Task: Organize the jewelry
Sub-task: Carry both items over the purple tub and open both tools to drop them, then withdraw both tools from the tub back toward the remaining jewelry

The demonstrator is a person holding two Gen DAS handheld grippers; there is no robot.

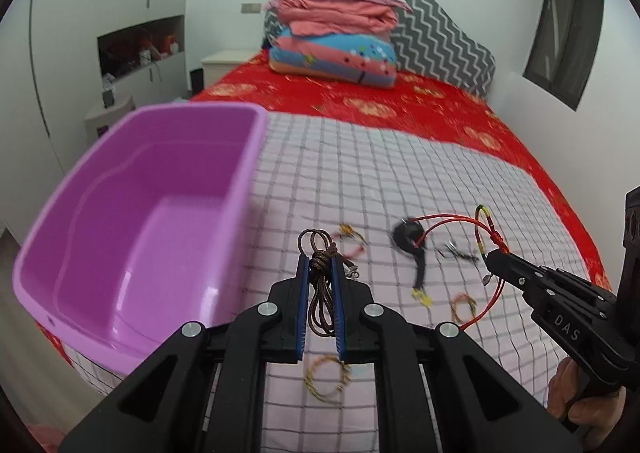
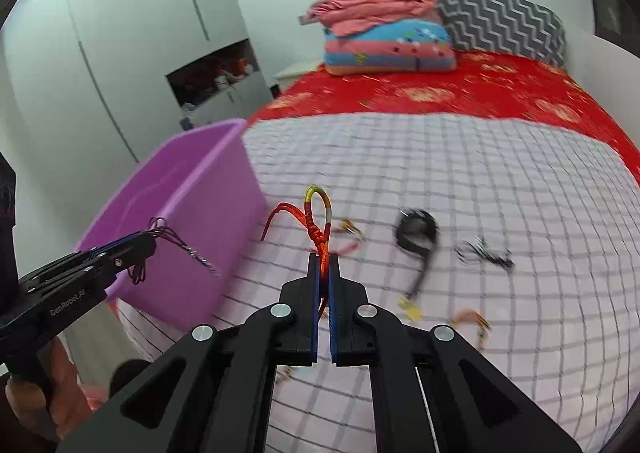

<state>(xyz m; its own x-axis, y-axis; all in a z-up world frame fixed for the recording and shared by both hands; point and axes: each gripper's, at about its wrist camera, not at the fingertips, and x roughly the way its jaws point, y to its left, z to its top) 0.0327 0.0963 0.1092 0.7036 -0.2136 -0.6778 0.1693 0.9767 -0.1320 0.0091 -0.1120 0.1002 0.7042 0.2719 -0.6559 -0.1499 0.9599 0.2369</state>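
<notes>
The purple tub [image 1: 132, 221] sits on the bed [image 1: 400, 173] at its left edge, its visible interior bare. The left claw [image 1: 320, 265] is clamped on a coiled brown cord necklace [image 1: 320, 293], held just right of the tub. The right claw [image 2: 324, 265] pinches a red cord bracelet [image 2: 318, 221] above the checked cloth [image 2: 440, 173], where a black band [image 2: 416, 233] and other small pieces lie scattered.

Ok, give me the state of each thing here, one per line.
Left gripper: shut on brown cord necklace.
Right gripper: shut on red cord bracelet.
Purple bin: upright, nothing visible inside.
Black band: loose on checked cloth.
Gold bangle: loose on cloth.
</notes>
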